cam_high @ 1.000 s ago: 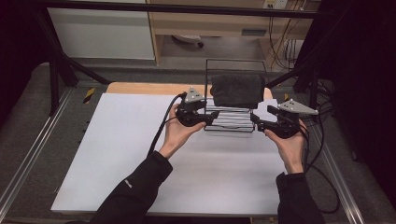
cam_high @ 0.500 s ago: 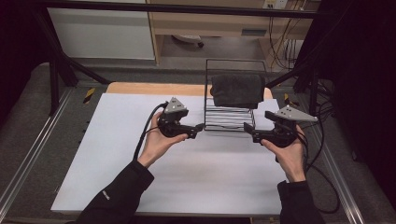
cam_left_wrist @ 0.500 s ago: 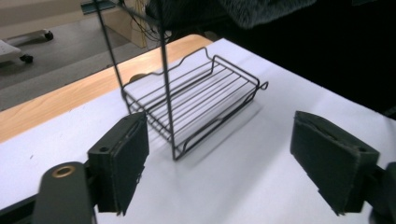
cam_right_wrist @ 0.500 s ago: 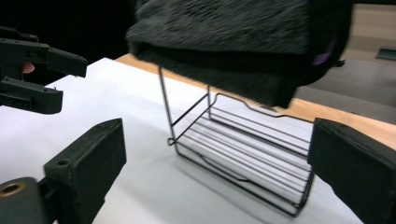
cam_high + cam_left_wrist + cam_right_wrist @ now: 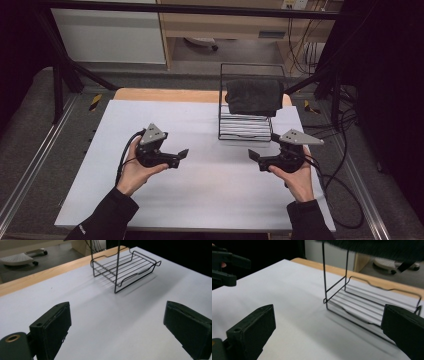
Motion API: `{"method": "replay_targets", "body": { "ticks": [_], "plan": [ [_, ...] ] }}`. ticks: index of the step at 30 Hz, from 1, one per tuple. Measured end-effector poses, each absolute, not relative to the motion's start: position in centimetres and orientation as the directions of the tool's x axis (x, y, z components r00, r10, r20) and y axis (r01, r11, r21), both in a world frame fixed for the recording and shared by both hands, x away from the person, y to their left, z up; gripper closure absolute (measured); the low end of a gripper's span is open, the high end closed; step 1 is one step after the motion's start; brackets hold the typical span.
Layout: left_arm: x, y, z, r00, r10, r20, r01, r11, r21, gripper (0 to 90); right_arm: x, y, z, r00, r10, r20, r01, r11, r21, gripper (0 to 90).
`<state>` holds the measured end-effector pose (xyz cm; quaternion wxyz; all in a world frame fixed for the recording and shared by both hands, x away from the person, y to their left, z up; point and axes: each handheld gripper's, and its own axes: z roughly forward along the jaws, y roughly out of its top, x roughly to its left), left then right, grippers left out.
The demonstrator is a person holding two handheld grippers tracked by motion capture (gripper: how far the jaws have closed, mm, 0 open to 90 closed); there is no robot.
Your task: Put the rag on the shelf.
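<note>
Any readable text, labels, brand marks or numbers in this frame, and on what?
None can be read.
Sleeve at the person's left wrist: a small pale mark, too small to read.
Blue label on the wooden furniture behind the table: blurred, unreadable.
Wire rack, dark towel and white table: no print visible.

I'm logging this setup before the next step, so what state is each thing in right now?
Black wire rack: upright on the white table, lower shelf bare.
Dark folded cloth: draped over the rack's top bar.
Left gripper: jaws just opened, wide apart, nothing between them, clear of the rack.
Right gripper: jaws just opened, wide apart, nothing between them, beside the rack's near corner.
</note>
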<state>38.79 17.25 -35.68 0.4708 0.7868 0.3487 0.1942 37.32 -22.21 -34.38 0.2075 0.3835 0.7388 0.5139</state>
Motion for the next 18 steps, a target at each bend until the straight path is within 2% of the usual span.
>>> {"method": "replay_targets", "body": {
  "ticks": [18],
  "plan": [
    [35.6, 24.7, -41.7, 0.639, 0.766, -0.069, 0.438, -0.289, 0.851, 7.9, 36.0, -24.4, -41.7, -0.649, 0.745, 0.153, 0.45, 0.214, 0.867, 0.5]
  ]
}}
